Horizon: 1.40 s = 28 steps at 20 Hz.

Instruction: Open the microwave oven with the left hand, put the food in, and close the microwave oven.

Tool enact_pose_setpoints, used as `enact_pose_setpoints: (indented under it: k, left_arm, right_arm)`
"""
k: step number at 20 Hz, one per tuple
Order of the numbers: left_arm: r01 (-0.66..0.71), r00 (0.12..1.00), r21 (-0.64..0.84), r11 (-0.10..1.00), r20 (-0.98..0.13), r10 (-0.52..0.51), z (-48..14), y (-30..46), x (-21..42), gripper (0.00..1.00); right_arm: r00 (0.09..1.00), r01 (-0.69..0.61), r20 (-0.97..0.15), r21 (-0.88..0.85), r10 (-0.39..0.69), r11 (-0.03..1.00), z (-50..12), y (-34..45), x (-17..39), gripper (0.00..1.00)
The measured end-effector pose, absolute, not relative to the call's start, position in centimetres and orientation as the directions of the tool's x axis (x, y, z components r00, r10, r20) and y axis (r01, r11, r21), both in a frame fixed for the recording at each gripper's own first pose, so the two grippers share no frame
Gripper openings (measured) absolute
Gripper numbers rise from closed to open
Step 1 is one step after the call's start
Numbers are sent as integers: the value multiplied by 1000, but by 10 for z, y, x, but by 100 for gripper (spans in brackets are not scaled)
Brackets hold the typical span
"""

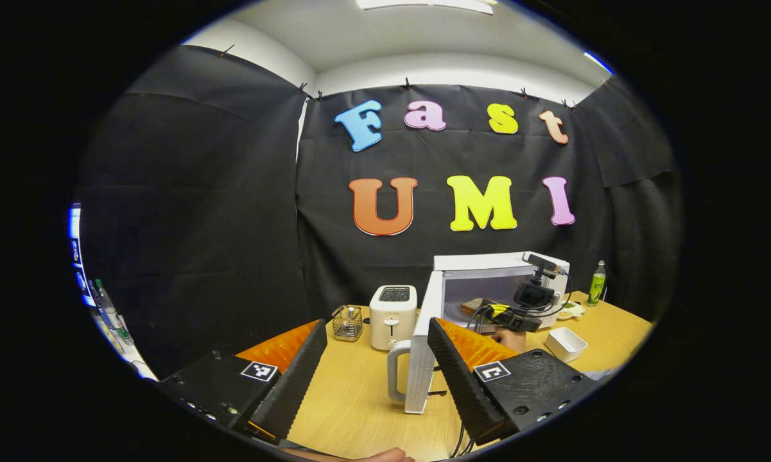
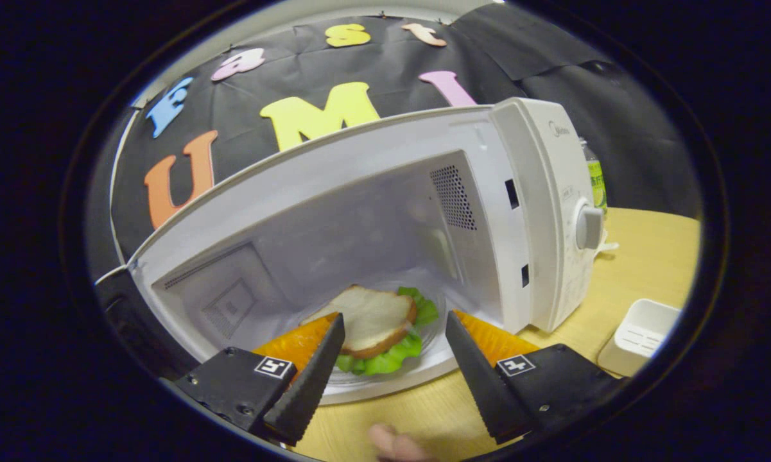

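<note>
The white microwave (image 1: pixel 488 263) stands on the table with its door (image 1: pixel 420 346) swung wide open to the left, handle (image 1: pixel 395 372) towards me. A sandwich (image 2: pixel 375 324) of bread and lettuce lies on the glass plate (image 2: pixel 424 350) inside the cavity. My right gripper (image 2: pixel 395 316) is open at the microwave's (image 2: pixel 539 192) mouth, its fingers either side of the sandwich and apart from it. In the left gripper view the right gripper (image 1: pixel 520 314) sits in front of the opening, a hand behind it. My left gripper (image 1: pixel 377 322) is open, back from the door, holding nothing.
A white toaster (image 1: pixel 393 316) and a small wire basket (image 1: pixel 347 322) stand left of the door. A white dish (image 1: pixel 565 343) (image 2: pixel 639 333) lies on the wooden table (image 1: pixel 353 398) right of the microwave, a green bottle (image 1: pixel 596 282) behind. Cables trail near the door.
</note>
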<state>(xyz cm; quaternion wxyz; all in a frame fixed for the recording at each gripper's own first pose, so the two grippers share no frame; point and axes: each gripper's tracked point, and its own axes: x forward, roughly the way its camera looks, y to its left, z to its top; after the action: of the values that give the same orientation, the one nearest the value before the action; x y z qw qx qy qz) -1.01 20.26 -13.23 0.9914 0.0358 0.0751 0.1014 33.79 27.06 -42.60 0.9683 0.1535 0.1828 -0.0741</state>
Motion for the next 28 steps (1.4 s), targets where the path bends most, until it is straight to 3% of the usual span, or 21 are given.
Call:
enact_pose_setpoints:
  k: [3, 4, 6, 7, 8, 9, 10, 11, 12, 13, 14, 15, 16, 17, 18, 21, 22, 23, 24, 25, 28]
  left_arm:
    - [-208, 966, 70, 976, -144, 217, -129, 216, -14, 93]
    - [-207, 966, 59, 977, -144, 214, -129, 219, -16, 75]
    - [-211, 966, 42, 977, -141, 214, -128, 226, -19, 68]
    - [-211, 967, 44, 977, -140, 215, -129, 230, -20, 65]
    - [-217, 966, 51, 975, -133, 222, -127, 235, -23, 34]
    - [-223, 965, 54, 973, -130, 228, -127, 240, -23, 42]
    - [-239, 961, 57, 969, -128, 245, -129, 249, -19, 37]
    - [-241, 961, 43, 969, -132, 245, -130, 252, -19, 17]
    - [-215, 966, 9, 976, -146, 214, -135, 246, -21, 5]
    - [-208, 964, -16, 978, -172, 203, -142, 244, -23, 7]
    - [-215, 959, -36, 976, -196, 204, -150, 246, -22, 0]
    - [-217, 959, -19, 976, -189, 209, -152, 253, -19, 4]
    - [-221, 957, 1, 975, -194, 217, -158, 262, -12, 6]
    - [-246, 948, 2, 969, -206, 241, -161, 259, -44, 5]
    - [-239, 945, -11, 971, -234, 230, -174, 270, -19, 0]
    - [-216, 945, -37, 976, -258, 200, -197, 279, 5, 0]
    - [-194, 952, -40, 980, -248, 178, -205, 276, 12, 0]
    - [-158, 963, -42, 987, -227, 145, -209, 272, 21, 0]
    - [-111, 974, -50, 993, -206, 99, -214, 266, 27, 0]
    - [-84, 979, -53, 995, -192, 73, -218, 262, 32, 0]
    - [-29, 984, -56, 998, -177, 19, -240, 254, 49, 0]
  right_arm:
    - [923, 103, -386, 247, 0, 964, -412, 275, 307, 92]
    - [925, 67, -379, 232, 27, 970, -404, 276, 294, 100]
    - [924, -30, -370, 188, 99, 982, -394, 275, 265, 100]
    - [925, -59, -363, 163, 116, 985, -388, 269, 251, 91]
    - [924, -87, -358, 147, 135, 985, -382, 262, 233, 91]
    - [924, -109, -349, 145, 154, 983, -374, 255, 218, 91]
    - [922, -136, -345, 135, 175, 981, -365, 249, 201, 92]
    - [925, -157, -331, 122, 189, 980, -351, 240, 185, 100]
    - [929, -173, -311, 109, 199, 979, -337, 234, 171, 91]
    - [936, -185, -286, 95, 205, 978, -321, 226, 157, 91]
    - [941, -205, -259, 78, 219, 976, -306, 218, 143, 91]
    - [940, -239, -236, 64, 248, 969, -292, 213, 131, 100]
    - [942, -247, -222, 50, 252, 968, -284, 202, 120, 100]
    - [947, -242, -209, 35, 244, 970, -273, 189, 111, 92]
    - [948, -244, -201, 33, 246, 969, -261, 179, 102, 91]
    - [945, -274, -171, 49, 278, 960, -225, 160, 75, 92]
    - [947, -277, -156, 55, 282, 959, -211, 153, 66, 100]
    - [949, -279, -135, 55, 284, 959, -196, 145, 58, 92]
    - [950, -281, -127, 50, 285, 958, -185, 139, 47, 92]
    - [950, -288, -114, 51, 292, 956, -175, 134, 37, 100]
    - [941, -322, -91, 63, 327, 945, -149, 128, 8, 92]
